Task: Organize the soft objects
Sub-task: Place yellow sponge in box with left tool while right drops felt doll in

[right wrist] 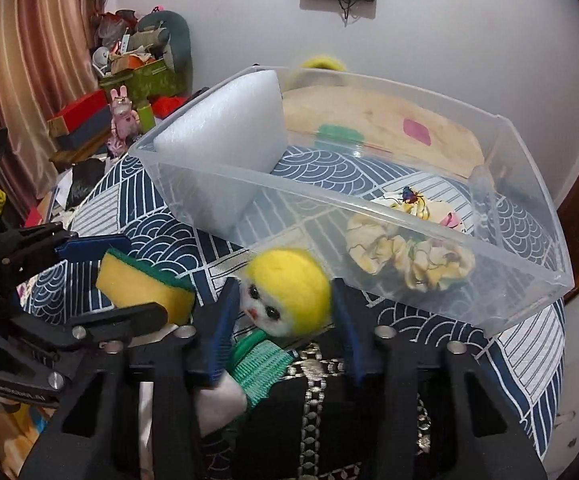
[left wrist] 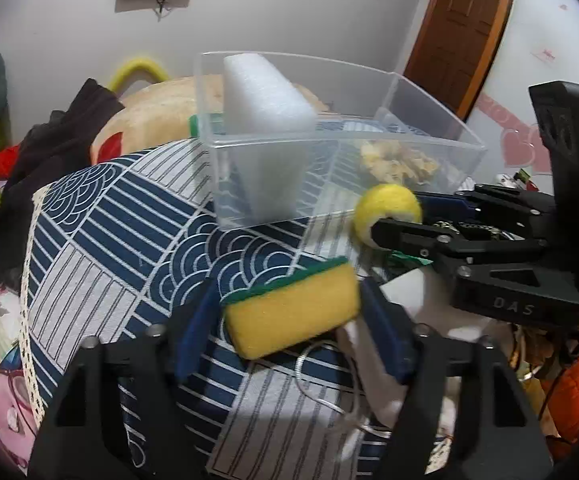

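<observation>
My left gripper (left wrist: 289, 312) is shut on a yellow sponge with a green scrub side (left wrist: 293, 312), held above the patterned cloth in front of the clear plastic bin (left wrist: 409, 148). The sponge also shows in the right wrist view (right wrist: 141, 280). My right gripper (right wrist: 285, 300) is shut on a small doll with a yellow head and green top (right wrist: 285, 292), just in front of the bin (right wrist: 529, 276); the doll's head shows in the left wrist view (left wrist: 387, 210). The bin holds a white foam block (left wrist: 265, 108) upright at its left end and pale scrunchies (right wrist: 405, 256) at its right.
The bin stands on a table covered by a blue-and-white patterned cloth (left wrist: 101, 240). A black bag with a metal chain (right wrist: 317, 408) lies under my right gripper. Dark clothing (left wrist: 49, 152) and cluttered boxes (right wrist: 137, 80) lie beyond the table's left side. A wooden board (right wrist: 389, 120) is behind the bin.
</observation>
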Action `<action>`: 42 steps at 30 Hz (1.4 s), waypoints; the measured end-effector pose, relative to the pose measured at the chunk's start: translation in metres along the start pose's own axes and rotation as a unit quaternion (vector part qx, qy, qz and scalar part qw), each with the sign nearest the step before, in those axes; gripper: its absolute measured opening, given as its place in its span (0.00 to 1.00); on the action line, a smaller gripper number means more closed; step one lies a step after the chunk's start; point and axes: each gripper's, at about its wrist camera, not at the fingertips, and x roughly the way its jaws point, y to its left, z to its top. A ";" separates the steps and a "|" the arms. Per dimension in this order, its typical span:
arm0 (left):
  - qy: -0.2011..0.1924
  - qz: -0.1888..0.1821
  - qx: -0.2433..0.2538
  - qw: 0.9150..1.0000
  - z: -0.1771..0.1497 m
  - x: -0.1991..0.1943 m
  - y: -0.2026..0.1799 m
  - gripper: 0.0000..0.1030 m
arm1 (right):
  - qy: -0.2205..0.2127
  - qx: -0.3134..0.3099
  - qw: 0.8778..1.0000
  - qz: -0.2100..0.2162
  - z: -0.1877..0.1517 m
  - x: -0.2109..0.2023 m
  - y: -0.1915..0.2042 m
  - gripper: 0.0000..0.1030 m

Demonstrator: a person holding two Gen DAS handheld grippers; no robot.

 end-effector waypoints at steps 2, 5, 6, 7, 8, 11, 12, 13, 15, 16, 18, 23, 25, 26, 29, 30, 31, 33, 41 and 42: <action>-0.001 -0.003 0.004 1.000 0.000 -0.001 -0.003 0.63 | -0.007 0.004 1.000 0.001 -0.002 -0.004 -0.002 0.38; -0.003 0.004 0.008 1.000 0.001 -0.004 -0.005 0.63 | -0.015 0.007 1.000 0.002 -0.003 -0.009 -0.005 0.38; -0.003 0.006 0.008 1.000 0.002 -0.005 -0.005 0.63 | -0.019 0.007 1.000 0.002 -0.003 -0.011 -0.006 0.38; -0.005 0.009 0.007 1.000 0.003 -0.006 -0.005 0.63 | -0.024 0.007 1.000 0.001 -0.003 -0.015 -0.007 0.38; -0.008 0.016 0.008 1.000 0.004 -0.008 -0.006 0.63 | -0.028 0.007 1.000 -0.001 -0.003 -0.018 -0.007 0.38; -0.023 0.034 0.011 0.999 0.009 -0.014 -0.006 0.62 | -0.047 0.004 0.999 -0.007 -0.002 -0.030 -0.008 0.38; -0.027 0.033 0.010 0.999 0.011 -0.017 -0.007 0.62 | -0.052 0.004 0.999 -0.008 -0.001 -0.033 -0.009 0.38; -0.034 0.031 0.006 0.999 0.014 -0.022 -0.007 0.62 | -0.061 0.004 0.998 -0.009 0.000 -0.039 -0.009 0.38; -0.046 0.031 0.006 0.998 0.020 -0.028 -0.010 0.63 | -0.074 0.005 0.997 -0.013 0.000 -0.047 -0.011 0.38; -0.056 0.033 0.008 0.998 0.024 -0.033 -0.012 0.62 | -0.082 0.006 0.997 -0.016 0.001 -0.051 -0.013 0.38; -0.073 0.033 0.011 0.997 0.030 -0.042 -0.020 0.63 | -0.099 0.010 0.995 -0.019 0.002 -0.063 -0.017 0.38; -0.104 0.031 0.019 0.994 0.046 -0.058 -0.032 0.63 | -0.127 0.020 0.991 -0.035 0.008 -0.080 -0.027 0.38; -0.116 0.033 0.024 0.992 0.054 -0.063 -0.038 0.63 | -0.137 0.024 0.989 -0.045 0.009 -0.087 -0.031 0.38; -0.121 0.034 0.026 0.992 0.058 -0.064 -0.040 0.63 | -0.142 0.027 0.988 -0.052 0.010 -0.090 -0.035 0.38; -0.138 0.040 0.034 0.989 0.069 -0.068 -0.047 0.63 | -0.154 0.040 0.985 -0.061 0.012 -0.096 -0.044 0.38; -0.142 0.040 0.036 0.988 0.074 -0.069 -0.050 0.63 | -0.157 0.044 0.985 -0.063 0.013 -0.098 -0.046 0.38; -0.144 0.039 0.037 0.988 0.076 -0.069 -0.051 0.63 | -0.160 0.050 0.984 -0.066 0.013 -0.099 -0.050 0.38; -0.147 0.033 0.034 0.988 0.083 -0.066 -0.055 0.63 | -0.163 0.059 0.983 -0.068 0.014 -0.099 -0.056 0.38; -0.122 0.041 0.051 0.990 0.098 -0.027 -0.071 0.63 | -0.136 0.073 0.985 -0.071 0.019 -0.072 -0.068 0.38; -0.115 0.042 0.052 0.991 0.100 -0.021 -0.072 0.63 | -0.133 0.075 0.986 -0.071 0.019 -0.068 -0.069 0.38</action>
